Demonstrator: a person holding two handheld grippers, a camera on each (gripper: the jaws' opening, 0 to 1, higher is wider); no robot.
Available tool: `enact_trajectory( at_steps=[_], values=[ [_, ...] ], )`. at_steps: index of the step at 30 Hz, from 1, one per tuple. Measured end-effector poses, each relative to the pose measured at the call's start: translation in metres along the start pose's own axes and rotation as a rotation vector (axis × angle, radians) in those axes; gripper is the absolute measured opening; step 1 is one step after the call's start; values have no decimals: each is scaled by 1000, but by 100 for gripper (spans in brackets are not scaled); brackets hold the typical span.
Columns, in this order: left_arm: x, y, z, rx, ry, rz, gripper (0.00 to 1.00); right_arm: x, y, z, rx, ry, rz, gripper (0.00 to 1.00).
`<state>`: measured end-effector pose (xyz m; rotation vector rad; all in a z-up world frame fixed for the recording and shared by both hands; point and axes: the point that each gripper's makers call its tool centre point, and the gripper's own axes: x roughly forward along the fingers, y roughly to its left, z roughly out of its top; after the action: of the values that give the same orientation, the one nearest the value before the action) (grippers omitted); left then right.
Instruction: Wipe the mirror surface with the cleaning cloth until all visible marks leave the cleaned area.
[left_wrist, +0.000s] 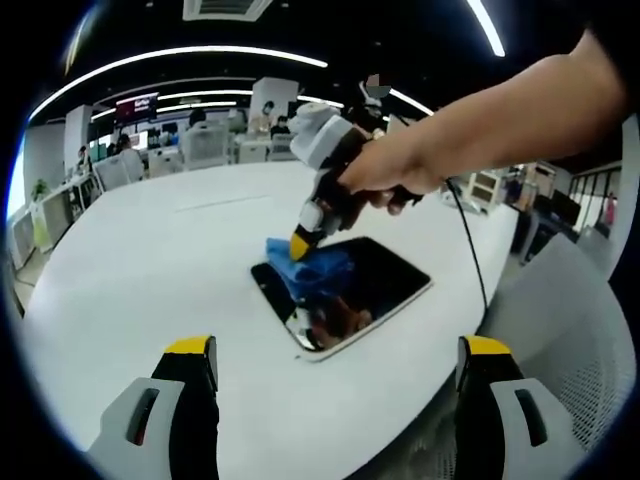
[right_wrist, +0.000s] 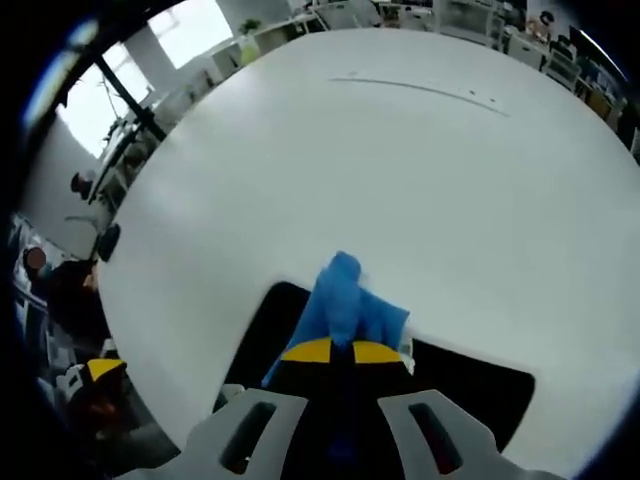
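The wiping step is being carried out. The cleaning cloth (left_wrist: 310, 268) is being pinched between the closed fingers of the right gripper (left_wrist: 300, 241) and pressed onto the mirror (left_wrist: 380, 280), which is lying flat on the white worktop (left_wrist: 150, 260) near its edge. In the right gripper view the cloth (right_wrist: 350, 300) is being held just beyond the 2 yellow-tipped fingers (right_wrist: 312, 350), bunched over the mirror's dark surface (right_wrist: 480, 395) near one corner.

The left gripper (left_wrist: 335, 360) is being held well clear of the mirror, above the near side of the worktop, with its 2 fingers spread wide apart and nothing between them.

It is judged that only the part of the glass under the cloth is being covered, and most of the surface is left to be wiped. The next move is judged to call for steady downward pressure and a sweep across the glass toward the far uncovered end, with the mirror kept from sliding on the smooth worktop.

The cloth is being seen as soft, blue and crumpled into folds. The mirror is a thin rounded rectangle, glossy and dark, and the hand above it is being reflected. Whether marks are present on it cannot be told. The worktop is being seen as matte and plain.
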<state>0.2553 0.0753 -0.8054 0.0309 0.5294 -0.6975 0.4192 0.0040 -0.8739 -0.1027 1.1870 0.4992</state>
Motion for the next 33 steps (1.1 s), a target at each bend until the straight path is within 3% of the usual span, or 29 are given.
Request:
enact_trajectory(
  at_steps=[33],
  values=[
    [-1,2,3,-6,-22,9,100,-20,26,-53,61,-14,42,0]
  ],
)
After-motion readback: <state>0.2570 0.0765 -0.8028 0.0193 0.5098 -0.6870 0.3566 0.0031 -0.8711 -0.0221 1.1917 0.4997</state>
